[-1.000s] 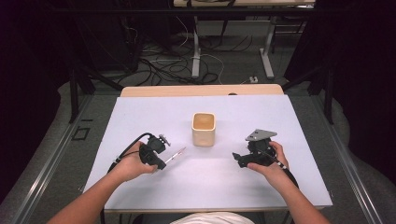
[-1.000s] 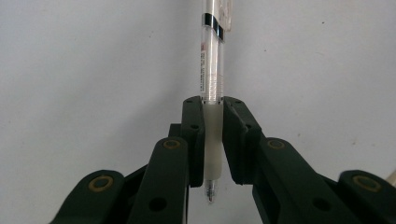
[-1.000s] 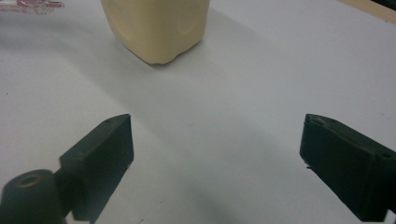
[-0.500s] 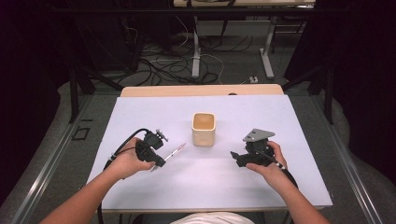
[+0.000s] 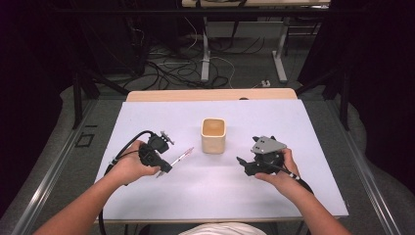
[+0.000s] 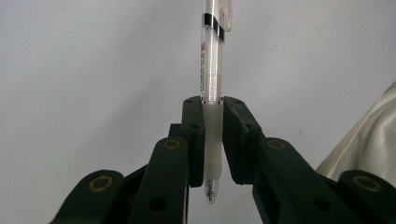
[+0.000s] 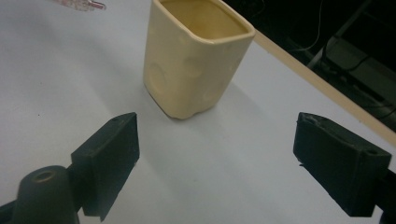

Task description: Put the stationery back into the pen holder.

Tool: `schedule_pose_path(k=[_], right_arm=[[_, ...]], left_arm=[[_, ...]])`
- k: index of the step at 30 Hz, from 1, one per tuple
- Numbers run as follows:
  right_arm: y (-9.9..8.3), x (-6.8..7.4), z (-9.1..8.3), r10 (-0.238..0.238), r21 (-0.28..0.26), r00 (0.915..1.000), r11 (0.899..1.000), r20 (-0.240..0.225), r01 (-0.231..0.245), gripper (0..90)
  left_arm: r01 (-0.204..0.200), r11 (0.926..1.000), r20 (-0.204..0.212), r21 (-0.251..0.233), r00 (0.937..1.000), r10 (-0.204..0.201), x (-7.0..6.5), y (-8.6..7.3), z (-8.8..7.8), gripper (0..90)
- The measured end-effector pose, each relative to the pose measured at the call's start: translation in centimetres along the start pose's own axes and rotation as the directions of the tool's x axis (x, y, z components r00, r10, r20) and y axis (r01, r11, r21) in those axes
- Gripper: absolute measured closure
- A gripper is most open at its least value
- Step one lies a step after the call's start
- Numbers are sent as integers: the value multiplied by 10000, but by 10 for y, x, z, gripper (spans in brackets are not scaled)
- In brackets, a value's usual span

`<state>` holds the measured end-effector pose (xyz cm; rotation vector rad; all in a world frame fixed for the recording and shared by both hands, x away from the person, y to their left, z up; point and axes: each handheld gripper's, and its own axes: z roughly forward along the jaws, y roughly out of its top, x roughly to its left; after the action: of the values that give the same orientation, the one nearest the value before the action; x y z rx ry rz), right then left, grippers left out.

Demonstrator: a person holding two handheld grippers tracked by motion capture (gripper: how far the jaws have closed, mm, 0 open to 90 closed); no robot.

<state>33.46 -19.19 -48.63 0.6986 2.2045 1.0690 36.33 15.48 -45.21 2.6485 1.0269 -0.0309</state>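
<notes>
A clear pen with a pinkish barrel sticks out toward the cup from my left gripper, which is shut on it just above the table. In the left gripper view the pads clamp the pen at its frosted grip, with the writing tip toward the camera. A cream square cup stands upright and empty at the table's middle. My right gripper is to the right of it, open with nothing between its jaws. In the right gripper view the cup stands just ahead.
The white table top has a wooden strip along its far edge. Beyond it lie cables and desk legs on the floor. Both cables trail from the grippers back toward the person.
The left hand has risen a little with the pen held in its gripper and drawn slightly left. The right hand and the cup have stayed in place.
</notes>
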Motion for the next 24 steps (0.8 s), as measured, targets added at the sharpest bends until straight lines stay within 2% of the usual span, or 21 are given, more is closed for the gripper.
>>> schedule_pose_path(k=[2,6,11,13,17,24], right_arm=[[4,2,0,-429,-142,9991,9990,-10,429,141],[12,6,-1,-1239,21,9923,9923,-37,1239,145],[24,12,-2,-2237,35,9746,9746,-90,2238,151],[29,14,-2,-2670,-22,9636,9637,-110,2670,156],[36,19,-2,-3235,-138,9462,9462,-104,3233,156],[45,26,-3,-4246,-136,9053,9052,109,4247,150]], left_arm=[[-9,10000,30,-17,10000,9,0,1,-2,795],[-43,10000,93,-30,9999,43,-1,2,-6,796],[-79,10000,115,-58,9999,80,-2,4,-10,796],[-80,9999,132,-80,9999,82,-3,5,-11,796],[-129,9999,159,-95,9998,131,-4,6,-13,796],[-267,9996,186,-122,9995,270,-7,9,-17,796]])
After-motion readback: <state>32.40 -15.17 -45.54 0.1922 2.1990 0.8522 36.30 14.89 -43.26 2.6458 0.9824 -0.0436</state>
